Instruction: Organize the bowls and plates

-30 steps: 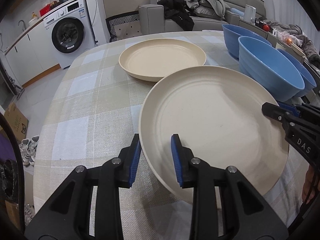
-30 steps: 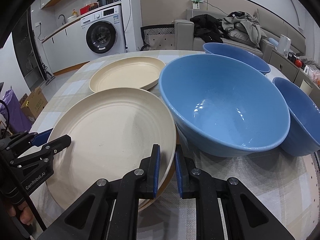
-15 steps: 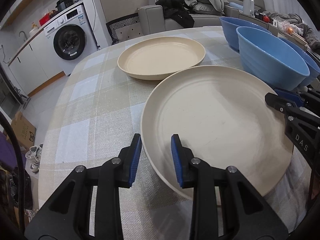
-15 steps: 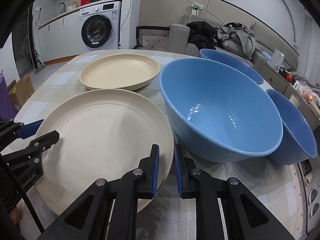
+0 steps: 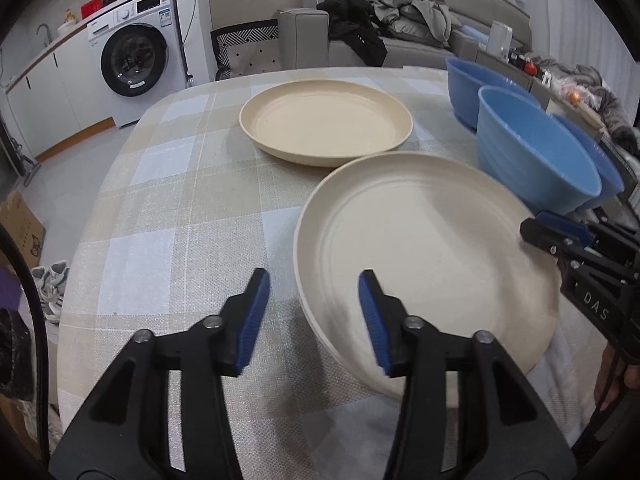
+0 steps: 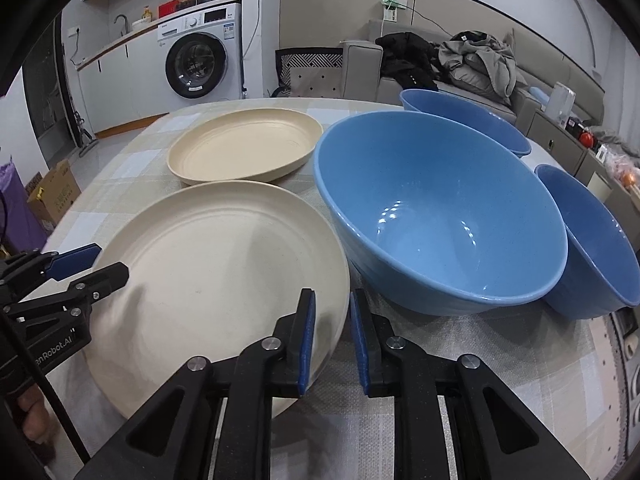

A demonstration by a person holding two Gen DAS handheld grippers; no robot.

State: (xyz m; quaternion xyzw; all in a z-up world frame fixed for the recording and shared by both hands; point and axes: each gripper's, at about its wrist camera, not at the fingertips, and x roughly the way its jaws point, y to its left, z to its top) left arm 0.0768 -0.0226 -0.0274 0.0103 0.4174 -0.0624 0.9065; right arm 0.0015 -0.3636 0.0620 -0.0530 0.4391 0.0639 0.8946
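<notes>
A cream plate (image 5: 432, 248) lies near me on the checked tablecloth, also in the right wrist view (image 6: 216, 272). My left gripper (image 5: 314, 316) is open, its jaws either side of the plate's left rim. My right gripper (image 6: 331, 334) stands open by a narrow gap around the plate's right rim. A second cream plate (image 5: 326, 122) (image 6: 246, 148) sits farther back. Three blue bowls stand at the right: a large one (image 6: 436, 216) beside the near plate, one behind (image 6: 464, 120), one at the far right (image 6: 592, 248).
The table's left edge (image 5: 92, 208) drops to the floor, with shoes (image 5: 50, 288) and a cardboard box (image 6: 52, 192) below. A washing machine (image 5: 136, 60) and a sofa with clothes (image 5: 400, 36) stand beyond the table.
Both grippers have opened: the left jaws spread wide off the near plate's rim, the right jaws by a little. The plate has come down flat onto the table.
</notes>
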